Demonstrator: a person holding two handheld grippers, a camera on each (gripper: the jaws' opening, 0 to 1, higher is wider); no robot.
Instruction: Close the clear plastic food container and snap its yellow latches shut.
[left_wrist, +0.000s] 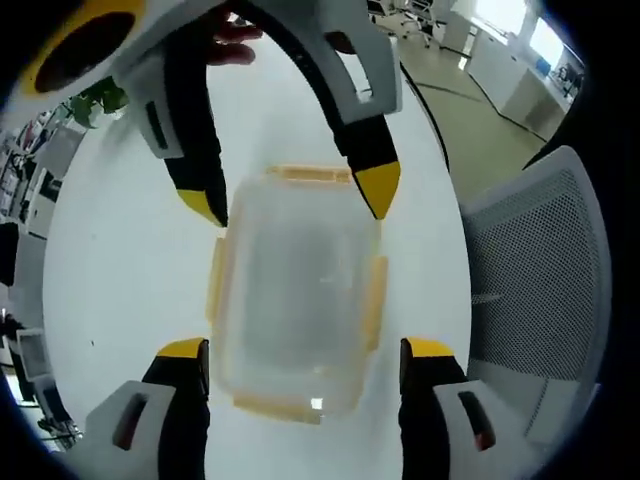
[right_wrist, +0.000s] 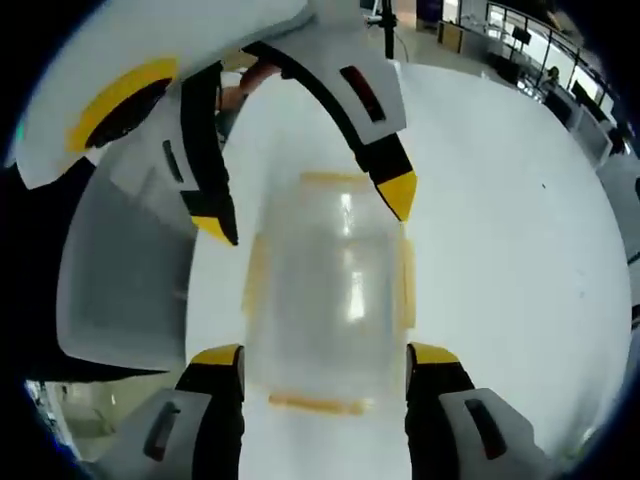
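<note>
In the left gripper view, the left tongs (left_wrist: 305, 362) rise from 6 o'clock with their yellow-tipped jaws spread wide apart, and the right tongs (left_wrist: 295, 200) reach in from 12 o'clock, also spread wide, tips pointing back toward them. In the right gripper view the right tongs (right_wrist: 325, 365) stand parted at 6 o'clock, facing the left tongs (right_wrist: 310, 215) coming down from 12 o'clock.

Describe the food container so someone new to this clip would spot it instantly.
On the white table, between both open grippers, sits the clear plastic food container. Its see-through rectangular body with a yellow latch on each side sets it apart; the mesh chair nearby is grey.
</note>
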